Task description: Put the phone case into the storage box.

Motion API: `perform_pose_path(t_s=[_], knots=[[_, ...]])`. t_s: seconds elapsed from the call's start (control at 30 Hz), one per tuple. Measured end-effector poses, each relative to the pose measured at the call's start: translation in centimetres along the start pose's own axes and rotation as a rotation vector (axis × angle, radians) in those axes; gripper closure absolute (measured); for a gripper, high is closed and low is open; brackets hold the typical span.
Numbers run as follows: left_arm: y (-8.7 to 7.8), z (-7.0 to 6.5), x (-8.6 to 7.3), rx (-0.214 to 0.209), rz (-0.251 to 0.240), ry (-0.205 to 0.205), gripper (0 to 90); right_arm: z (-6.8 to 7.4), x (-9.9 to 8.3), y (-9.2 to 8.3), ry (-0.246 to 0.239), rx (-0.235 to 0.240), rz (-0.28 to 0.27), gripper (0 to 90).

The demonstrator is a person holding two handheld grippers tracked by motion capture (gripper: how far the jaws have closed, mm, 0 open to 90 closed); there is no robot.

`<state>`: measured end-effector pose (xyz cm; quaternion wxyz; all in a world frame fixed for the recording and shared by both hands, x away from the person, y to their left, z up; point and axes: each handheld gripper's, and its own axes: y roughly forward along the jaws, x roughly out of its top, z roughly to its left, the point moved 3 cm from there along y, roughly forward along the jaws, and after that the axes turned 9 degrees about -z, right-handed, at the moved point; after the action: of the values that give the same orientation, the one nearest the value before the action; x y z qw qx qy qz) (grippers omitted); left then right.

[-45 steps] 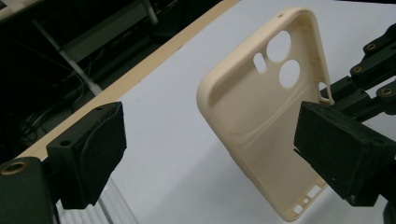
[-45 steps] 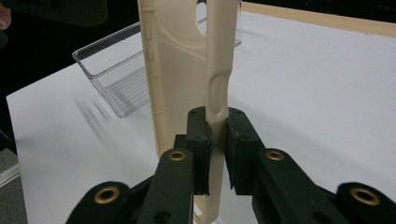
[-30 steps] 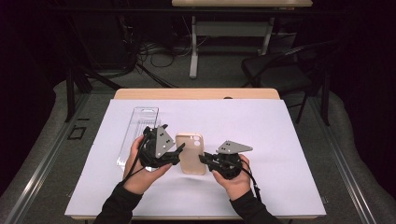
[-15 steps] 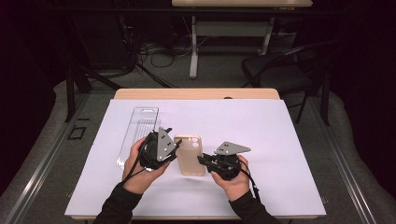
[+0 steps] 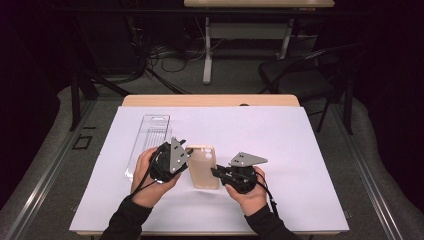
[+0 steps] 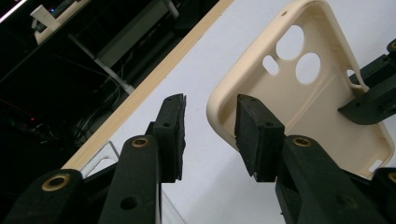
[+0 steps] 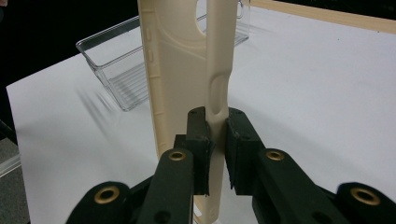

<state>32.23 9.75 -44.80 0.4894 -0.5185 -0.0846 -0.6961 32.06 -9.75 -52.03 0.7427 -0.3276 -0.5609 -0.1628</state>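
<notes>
A beige phone case [image 5: 202, 167] hangs just over the white sheet between both hands, hollow side up. My right gripper [image 5: 216, 173] is shut on its right side wall; in the right gripper view the pads [image 7: 198, 130] clamp that thin wall [image 7: 219, 84], my right gripper [image 7: 215, 116] seen from behind. My left gripper [image 5: 188, 156] is at the case's left edge. Its jaws have just been closing, and in the left gripper view they straddle the case's corner rim [image 6: 219, 105]: my left gripper [image 6: 211, 105] has one pad inside the case and a gap outside.
A clear plastic tray [image 5: 147, 142] lies on the white sheet [image 5: 310, 150] left of my left hand, also visible as a tray [image 7: 121, 74] beyond the case. The table's wooden far edge [image 5: 210, 100] and a dark chair [image 5: 300, 75] lie behind.
The left gripper's jaws have narrowed around the case's left edge. Both hands and the case stay in about the same place.
</notes>
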Motion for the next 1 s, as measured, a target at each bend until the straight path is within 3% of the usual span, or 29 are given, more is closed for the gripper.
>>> perform_pose_path(t_s=[0.33,1.0], knots=[[0.04,-0.14,-0.06,-0.009,0.017,0.010,71.3,0.14,-0.12,0.09,-0.002,0.005,0.006,81.2],[0.04,-0.37,-0.07,-0.003,0.031,0.031,77.7,0.27,-0.23,0.19,-0.001,0.012,0.019,81.2]])
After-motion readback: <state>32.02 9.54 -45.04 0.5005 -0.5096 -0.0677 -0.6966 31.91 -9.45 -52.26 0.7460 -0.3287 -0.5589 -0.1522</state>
